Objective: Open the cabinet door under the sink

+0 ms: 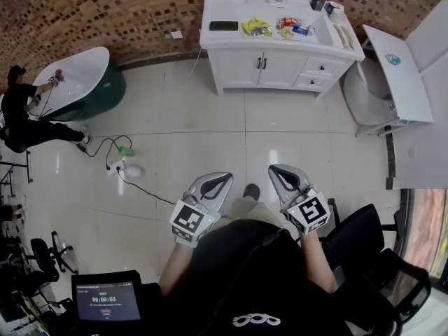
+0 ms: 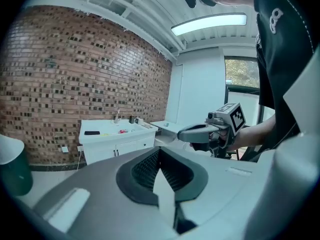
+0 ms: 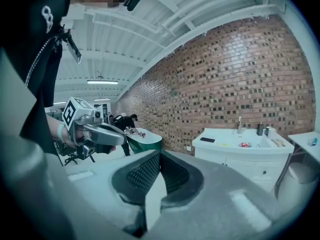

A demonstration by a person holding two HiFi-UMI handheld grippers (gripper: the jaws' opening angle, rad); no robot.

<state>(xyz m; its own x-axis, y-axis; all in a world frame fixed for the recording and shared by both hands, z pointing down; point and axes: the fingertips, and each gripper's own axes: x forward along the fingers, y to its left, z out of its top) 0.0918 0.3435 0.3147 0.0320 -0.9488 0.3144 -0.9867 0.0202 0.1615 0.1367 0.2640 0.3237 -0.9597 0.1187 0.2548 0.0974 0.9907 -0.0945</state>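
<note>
The white sink cabinet stands against the brick wall, far across the tiled floor. Its two doors under the basin are closed, with dark handles at the middle seam. The cabinet also shows small in the left gripper view, and the cabinet again in the right gripper view. My left gripper and right gripper hang side by side in front of my body, well short of the cabinet. Both are shut and hold nothing. Each sees the other: the right gripper, the left gripper.
A phone and small packets lie on the counter. A green-and-white bathtub with a person beside it is at the left. A cable and power strip lie on the floor. A toilet and a black chair are at the right.
</note>
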